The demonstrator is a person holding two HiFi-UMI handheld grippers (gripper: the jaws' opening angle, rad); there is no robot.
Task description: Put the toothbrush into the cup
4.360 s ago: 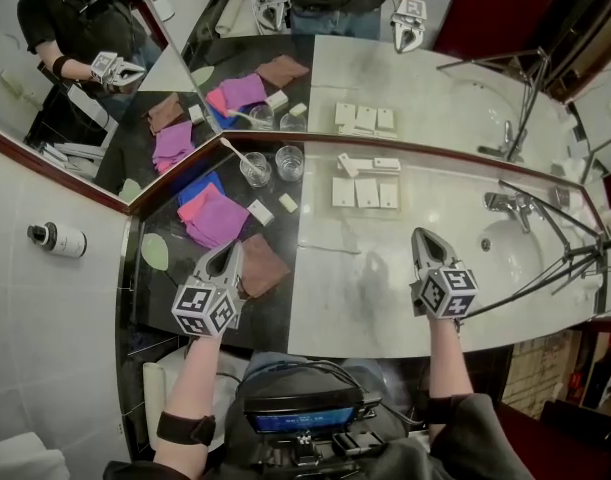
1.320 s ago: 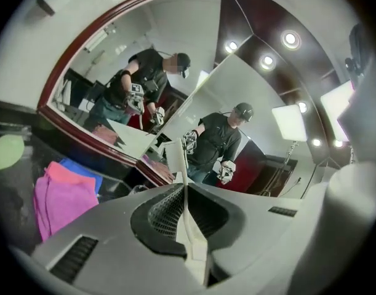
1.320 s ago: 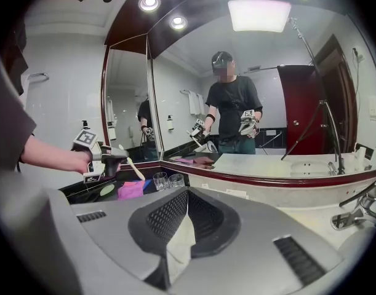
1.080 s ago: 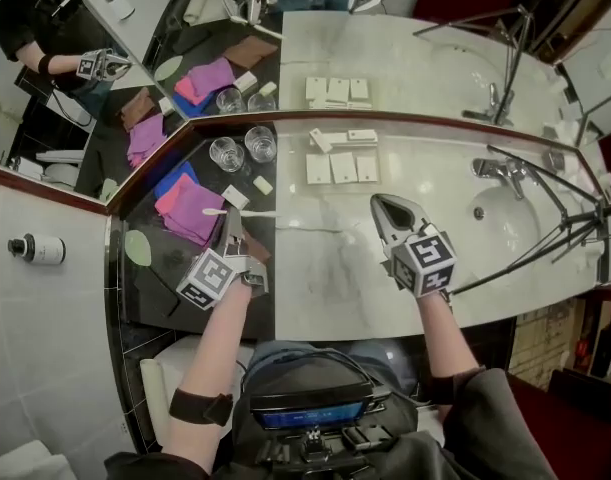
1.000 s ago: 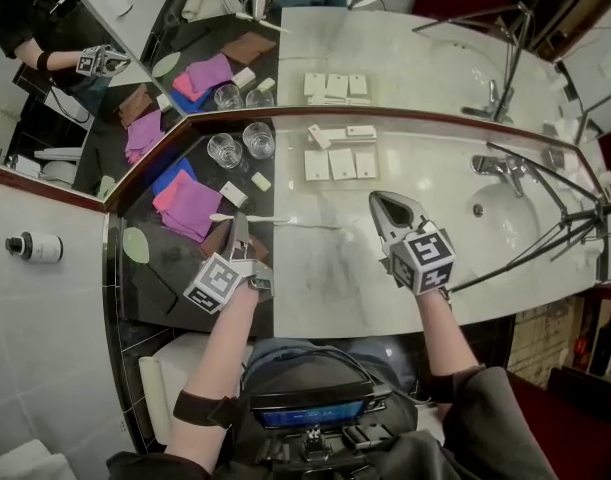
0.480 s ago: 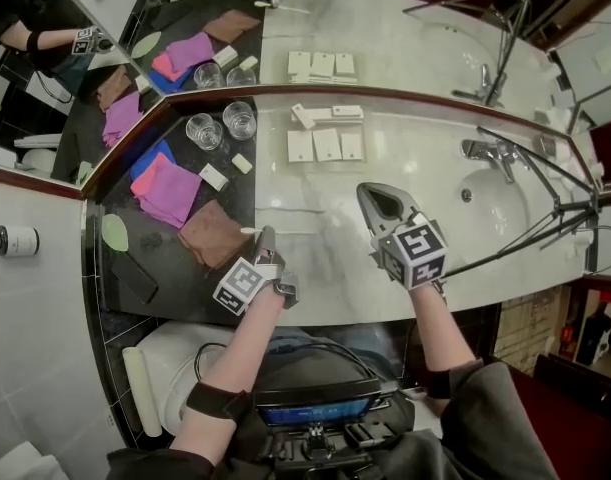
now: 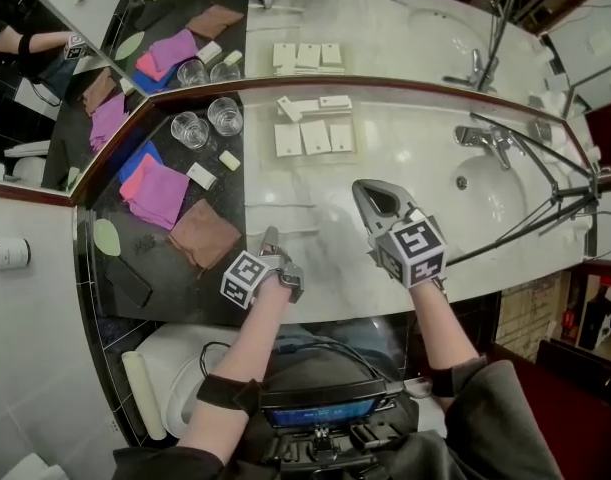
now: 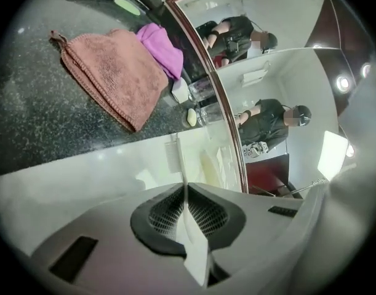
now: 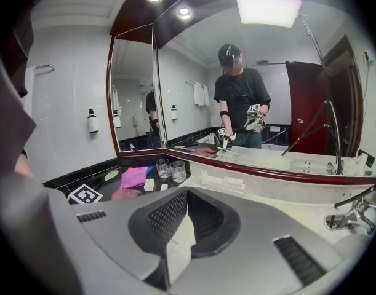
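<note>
My left gripper (image 7: 270, 238) is shut on the handle of a white toothbrush (image 8: 173, 154), low over the pale counter beside the brown towel (image 7: 203, 233). The brush sticks forward out of the jaws (image 8: 186, 192), head away from me. In the head view only a thin pale line of the toothbrush (image 7: 293, 231) shows. Two empty glass cups (image 7: 190, 128) (image 7: 225, 115) stand at the mirror corner, well beyond the left gripper; both cups (image 9: 169, 169) also show in the right gripper view. My right gripper (image 7: 370, 200) (image 9: 186, 211) hovers shut and empty over the middle of the counter.
A pink cloth (image 7: 155, 190) on a blue one, two soap bars (image 7: 201, 175), a green leaf dish (image 7: 107, 236) and a black phone (image 7: 130, 280) lie on the dark counter (image 7: 185, 293). White packets (image 7: 315, 136) sit by the mirror. Sink (image 7: 505, 208) and tap (image 7: 480, 140) are right.
The toothbrush stood in the left cup earliest; it is now in my left gripper, which has sunk and come back toward the front edge, rolling. The right gripper has hardly moved.
</note>
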